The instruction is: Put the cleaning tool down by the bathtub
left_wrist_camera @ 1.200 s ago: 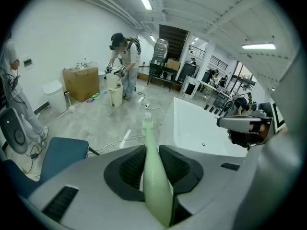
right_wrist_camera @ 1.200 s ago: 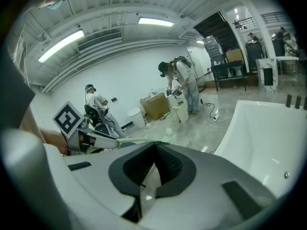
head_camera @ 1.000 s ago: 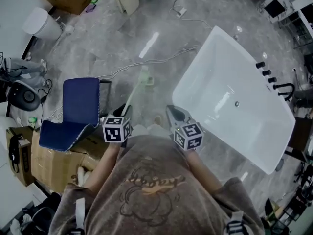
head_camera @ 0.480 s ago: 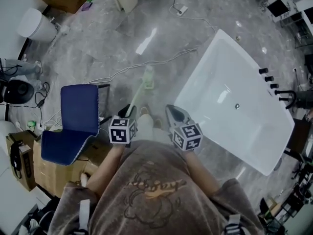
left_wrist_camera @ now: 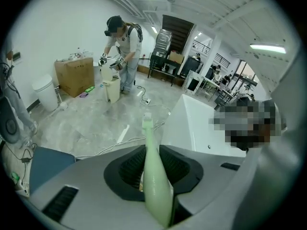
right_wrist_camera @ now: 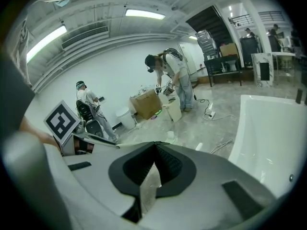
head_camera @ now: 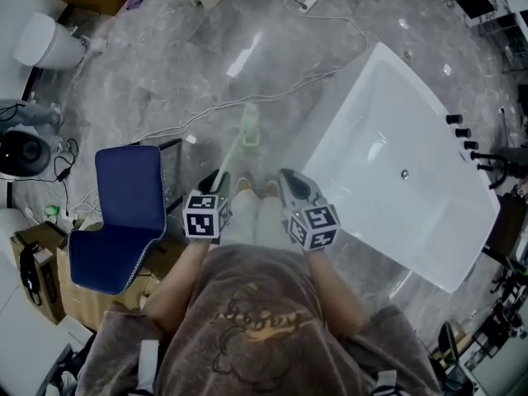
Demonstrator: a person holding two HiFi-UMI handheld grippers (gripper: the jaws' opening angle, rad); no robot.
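Note:
The cleaning tool is a pale green long-handled brush (head_camera: 239,143). Its handle (left_wrist_camera: 152,176) runs out between the jaws of my left gripper (left_wrist_camera: 146,150), which is shut on it. The brush head (left_wrist_camera: 147,117) points forward and hangs above the grey floor. In the head view my left gripper (head_camera: 216,178) is in front of my body. The white bathtub (head_camera: 396,180) lies to the right, its near wall (left_wrist_camera: 189,123) just right of the brush head. My right gripper (head_camera: 289,180) is beside the left one, its tips (right_wrist_camera: 154,146) together and nothing in it. The tub's rim (right_wrist_camera: 268,128) is at its right.
A blue chair (head_camera: 128,196) stands to my left with cardboard boxes (head_camera: 78,291) behind it. Cables (head_camera: 247,97) trail over the floor ahead. Dark taps (head_camera: 462,134) sit on the tub's far rim. Another person (left_wrist_camera: 122,47) works by a box farther off.
The head view has shifted: tub, chair and floor cables have slid lower and closer. Both grippers keep their pose, and the green brush stays in the left one.

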